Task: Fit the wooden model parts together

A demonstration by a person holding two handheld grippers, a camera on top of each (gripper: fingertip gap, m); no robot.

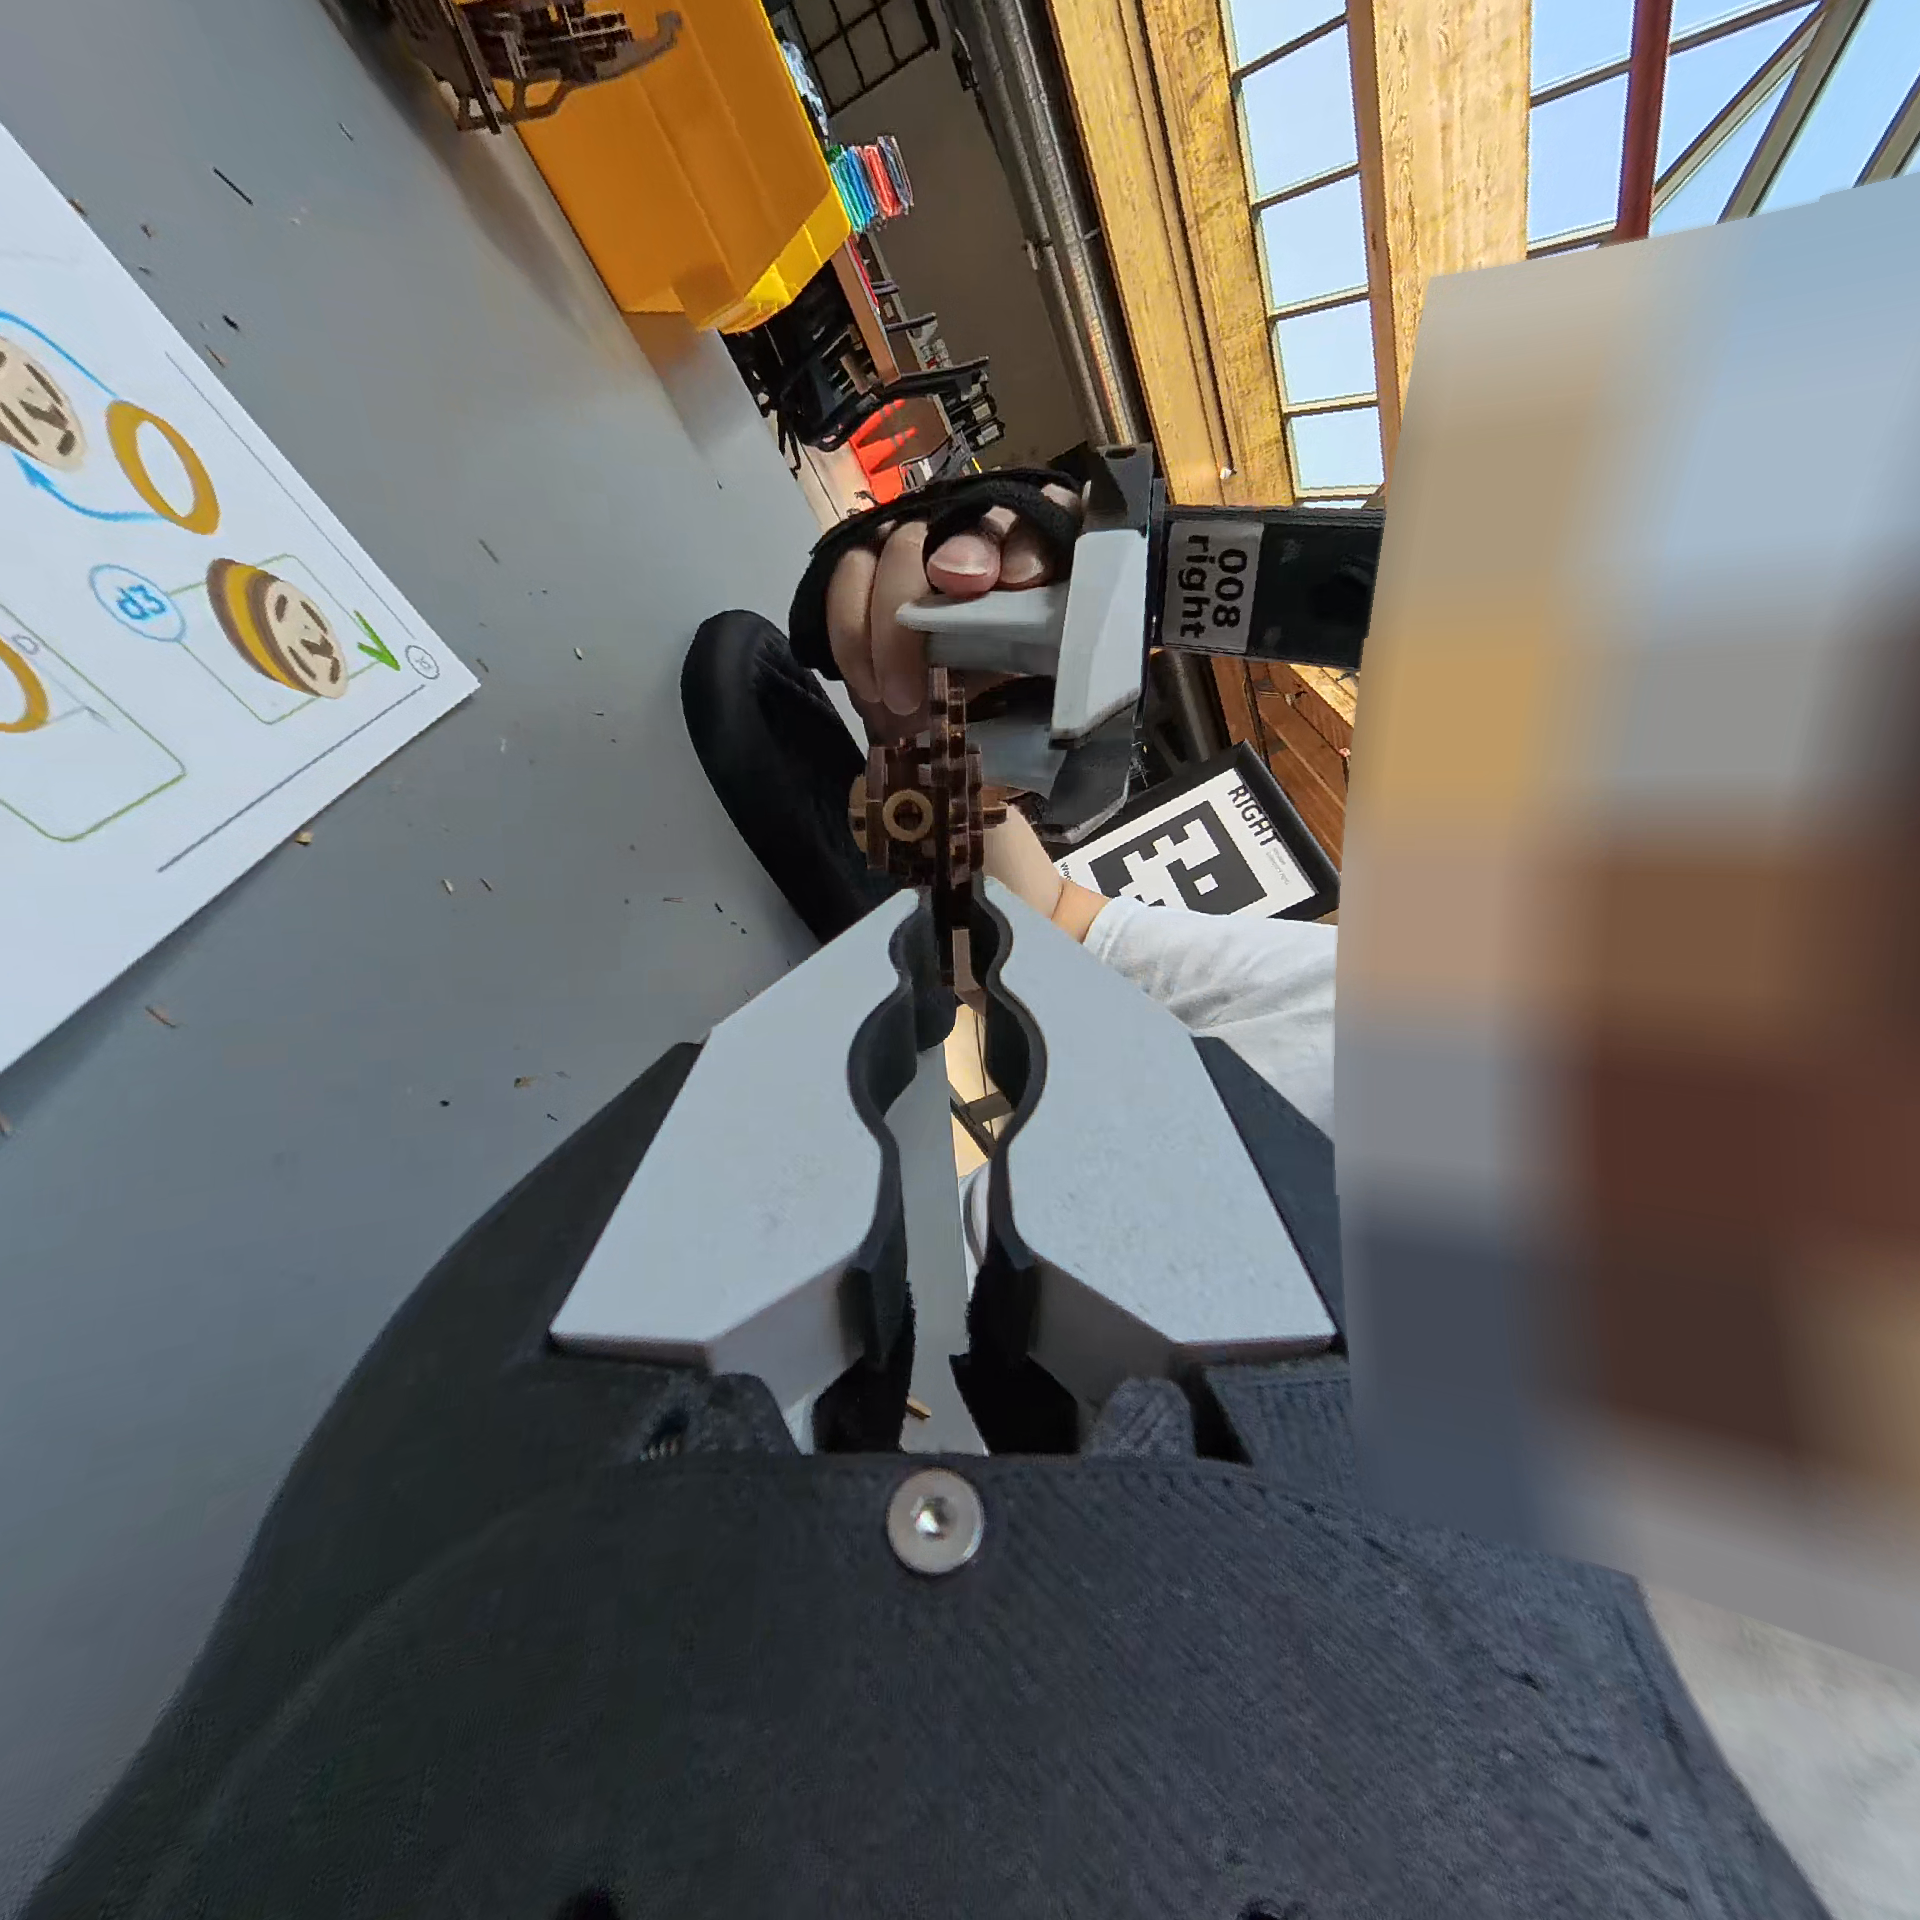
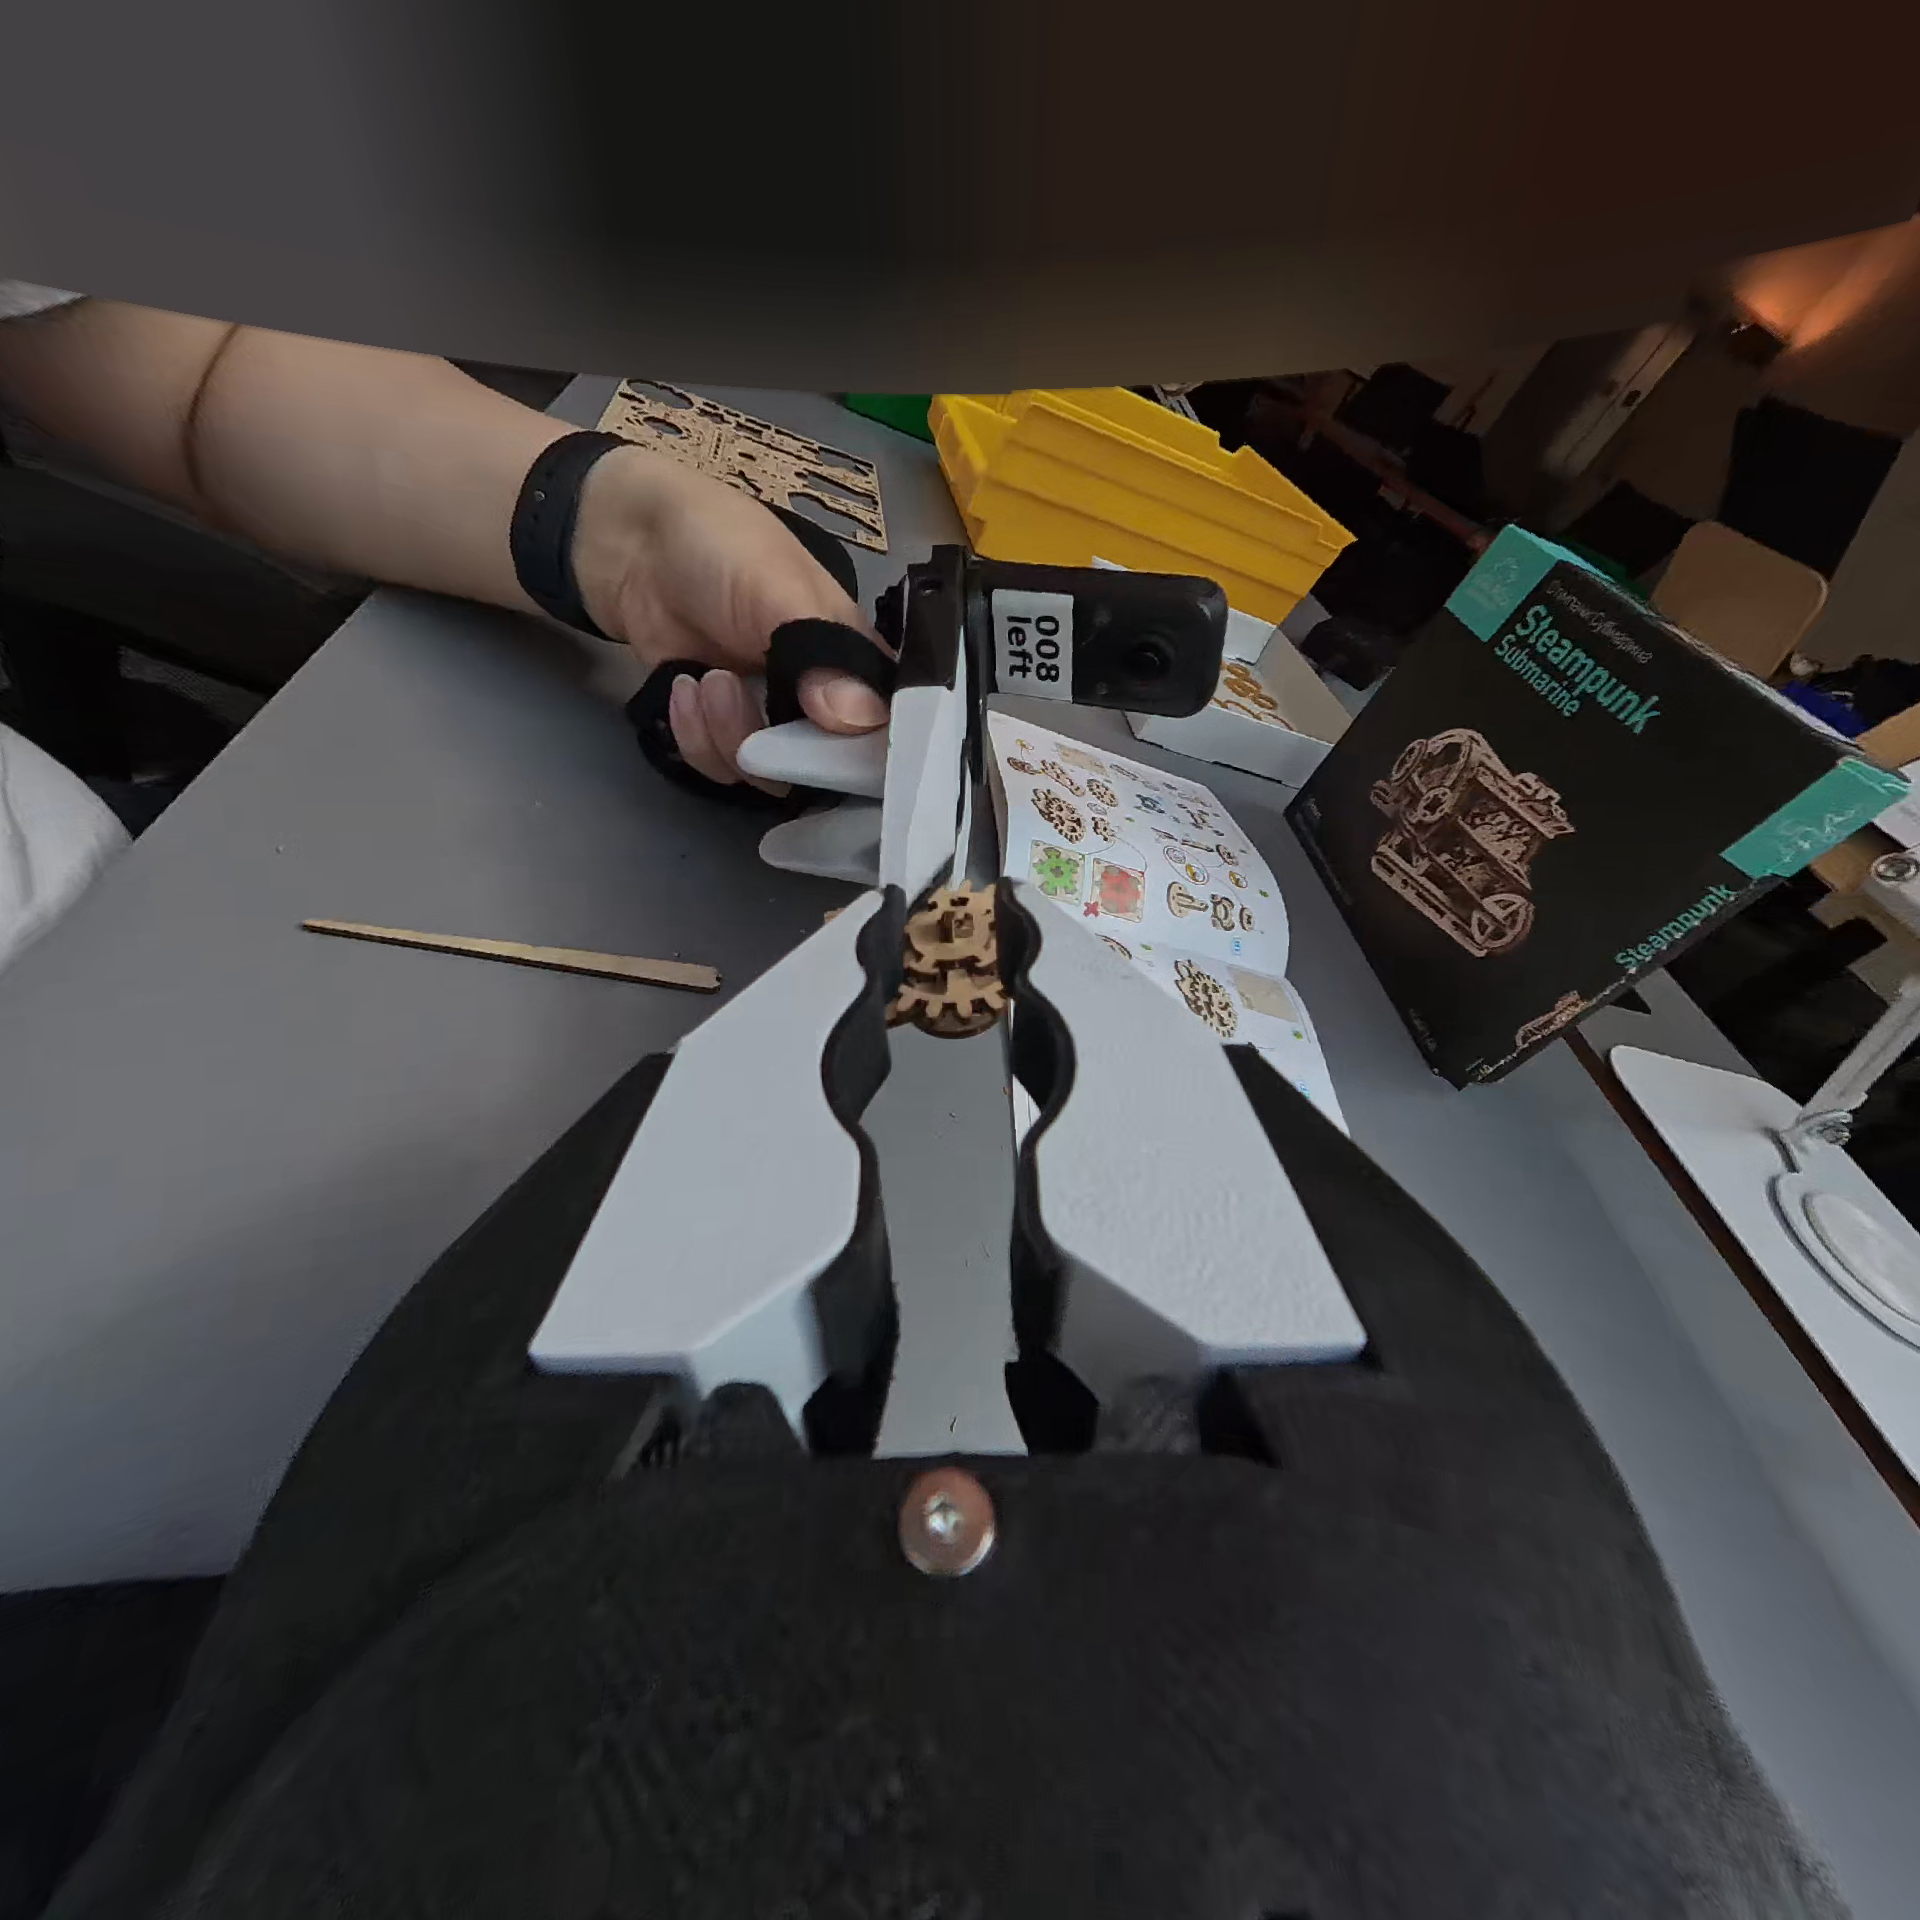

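A small wooden gear assembly (image 1: 923, 821) of stacked toothed discs on a hub is held in the air above the grey table (image 2: 364, 1091), gripped from both ends. My left gripper (image 1: 951, 906) is shut on its near edge. The right gripper (image 1: 961, 696) shows beyond it, clamping the far edge. In the right wrist view the same gear assembly (image 2: 951, 977) sits between the pads of my right gripper (image 2: 948, 912), which is shut on it. The left gripper (image 2: 961, 862) meets it from the far side, its fingers edge-on.
An instruction sheet (image 1: 156, 520) (image 2: 1143, 862) lies on the table under the grippers. Yellow bins (image 2: 1122, 488) and a cut-out wooden sheet (image 2: 748, 457) are behind. A dark model box (image 2: 1558, 810) stands right. A loose wooden strip (image 2: 509, 954) lies left. A white lamp base (image 2: 1818, 1226) is far right. Left and right tips are no more than a few centimetres apart.
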